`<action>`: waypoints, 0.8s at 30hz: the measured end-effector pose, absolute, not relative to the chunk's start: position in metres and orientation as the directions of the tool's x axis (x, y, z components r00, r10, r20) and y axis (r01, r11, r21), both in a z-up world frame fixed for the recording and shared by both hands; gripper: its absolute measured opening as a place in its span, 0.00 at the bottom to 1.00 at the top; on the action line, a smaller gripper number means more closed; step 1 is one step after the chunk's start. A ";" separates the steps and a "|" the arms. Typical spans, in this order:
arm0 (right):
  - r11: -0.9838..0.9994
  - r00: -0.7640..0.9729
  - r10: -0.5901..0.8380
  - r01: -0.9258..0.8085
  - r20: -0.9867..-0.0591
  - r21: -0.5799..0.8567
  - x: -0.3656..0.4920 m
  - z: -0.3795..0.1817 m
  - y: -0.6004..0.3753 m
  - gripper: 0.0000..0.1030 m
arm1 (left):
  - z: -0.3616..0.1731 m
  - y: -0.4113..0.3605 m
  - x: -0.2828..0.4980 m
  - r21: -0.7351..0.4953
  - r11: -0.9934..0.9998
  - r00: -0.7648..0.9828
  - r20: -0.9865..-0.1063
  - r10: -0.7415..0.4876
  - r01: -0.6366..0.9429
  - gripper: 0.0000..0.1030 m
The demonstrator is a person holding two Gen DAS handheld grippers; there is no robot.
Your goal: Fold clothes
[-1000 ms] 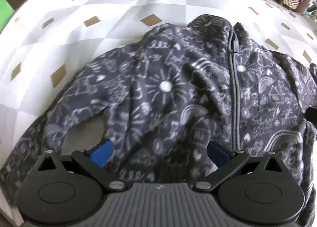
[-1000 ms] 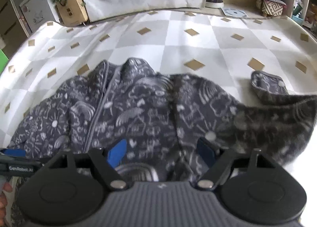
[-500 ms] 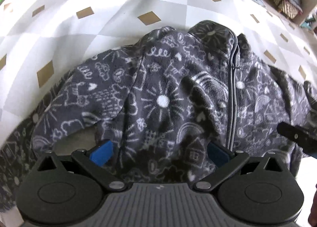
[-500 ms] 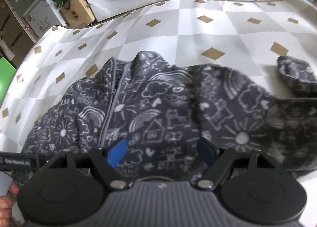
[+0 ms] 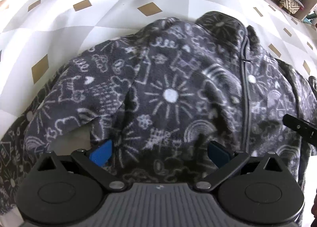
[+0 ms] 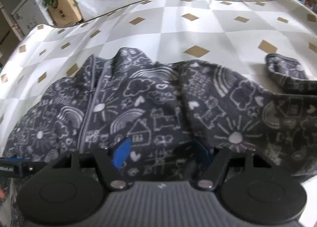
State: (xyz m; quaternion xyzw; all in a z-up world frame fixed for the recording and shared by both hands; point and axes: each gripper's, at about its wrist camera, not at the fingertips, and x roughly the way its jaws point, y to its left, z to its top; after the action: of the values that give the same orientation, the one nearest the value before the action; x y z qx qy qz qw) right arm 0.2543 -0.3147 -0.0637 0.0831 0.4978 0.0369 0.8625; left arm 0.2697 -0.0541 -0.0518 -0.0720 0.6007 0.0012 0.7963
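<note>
Fleece, dark grey with white doodle print: a zip jacket is seen spread front-up on the diamond-patterned sheet. Left gripper is held with jaws wide apart over the hem. In the right view, right gripper is likewise spread, fleece lying between its fingers.

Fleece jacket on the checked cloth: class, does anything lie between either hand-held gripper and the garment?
Nothing visible. The left hand-held gripper and right hand-held gripper are both open right at the fleece jacket, with only fabric between their fingers.
</note>
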 end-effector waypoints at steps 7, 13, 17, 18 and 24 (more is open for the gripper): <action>0.989 0.513 0.095 0.049 -0.853 0.140 0.255 -0.065 -0.321 0.61 | -0.056 -0.055 0.267 -0.071 0.995 0.289 -0.956 -0.049 -0.068 0.99; 0.990 0.514 0.090 0.045 -0.853 0.131 0.254 -0.065 -0.319 0.62 | -0.057 -0.048 0.266 -0.058 0.993 0.300 -0.954 -0.024 -0.105 0.99; 0.993 0.512 0.089 0.017 -0.854 0.113 0.254 -0.065 -0.311 0.68 | -0.059 -0.051 0.264 -0.020 0.995 0.301 -0.954 0.012 -0.101 0.99; 0.994 0.512 0.086 0.012 -0.855 0.107 0.255 -0.066 -0.309 0.70 | -0.059 -0.051 0.264 -0.016 0.994 0.303 -0.953 0.017 -0.105 0.99; 0.996 0.524 0.080 -0.016 -0.848 0.084 0.257 -0.069 -0.298 0.76 | -0.061 -0.050 0.266 -0.005 0.990 0.302 -0.953 0.037 -0.138 1.00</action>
State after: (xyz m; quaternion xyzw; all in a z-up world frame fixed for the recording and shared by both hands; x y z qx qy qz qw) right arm 0.2569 -0.2982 -0.0687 0.0329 0.4869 0.0273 0.8724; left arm 0.2657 -0.0500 -0.0606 -0.0430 0.5883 0.0543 0.8057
